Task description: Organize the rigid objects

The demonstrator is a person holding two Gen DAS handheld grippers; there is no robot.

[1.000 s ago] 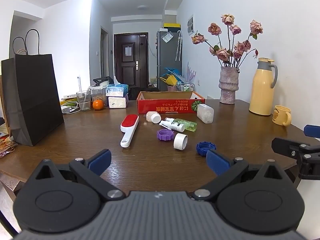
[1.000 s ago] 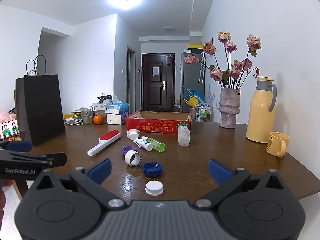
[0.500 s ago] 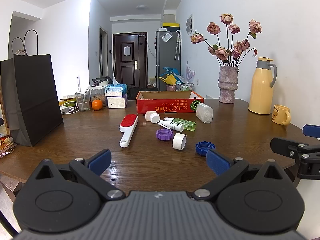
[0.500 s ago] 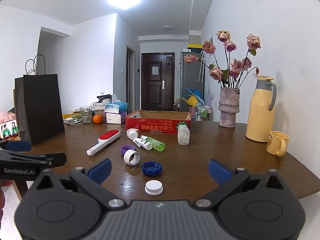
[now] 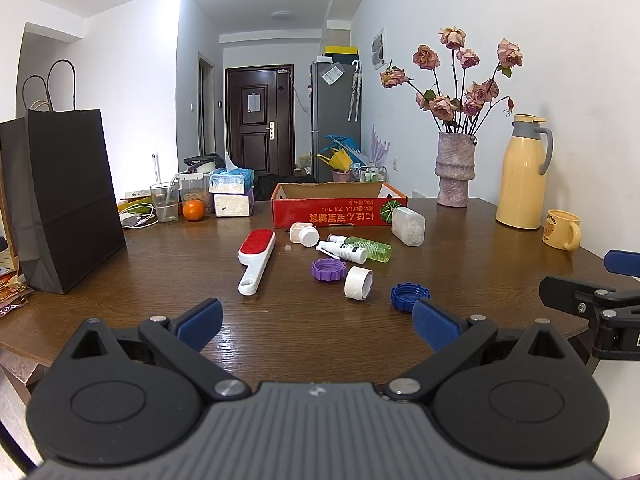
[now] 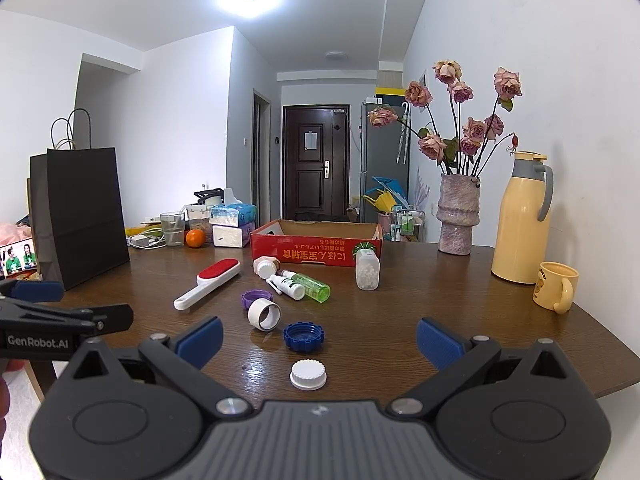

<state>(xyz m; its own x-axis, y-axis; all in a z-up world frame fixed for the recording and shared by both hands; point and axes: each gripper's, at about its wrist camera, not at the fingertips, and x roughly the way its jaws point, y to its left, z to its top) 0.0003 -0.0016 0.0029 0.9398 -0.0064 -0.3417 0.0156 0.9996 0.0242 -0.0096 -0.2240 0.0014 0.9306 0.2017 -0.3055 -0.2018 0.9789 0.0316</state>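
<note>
Small items lie scattered mid-table in front of a red cardboard box (image 5: 339, 205) (image 6: 316, 242): a red-and-white lint brush (image 5: 256, 259) (image 6: 208, 283), a purple cap (image 5: 328, 269), a white tape roll (image 5: 358, 283) (image 6: 264, 314), a blue cap (image 5: 409, 297) (image 6: 303, 336), a green bottle (image 5: 370, 249) (image 6: 314, 286), a white spray bottle (image 5: 344, 251) and a clear container (image 5: 408, 226) (image 6: 367, 269). A white cap (image 6: 308, 375) lies nearest the right gripper. My left gripper (image 5: 316, 322) and right gripper (image 6: 318, 340) both hover open near the table's front edge, holding nothing.
A black paper bag (image 5: 60, 196) stands at the left. A flower vase (image 5: 455, 172), yellow thermos (image 5: 522, 176) and yellow mug (image 5: 562, 230) line the right side. A glass, an orange (image 5: 193, 210) and tissue boxes sit at the back left.
Both views have shifted only slightly; the objects on the table have not moved and both grippers stay open.
</note>
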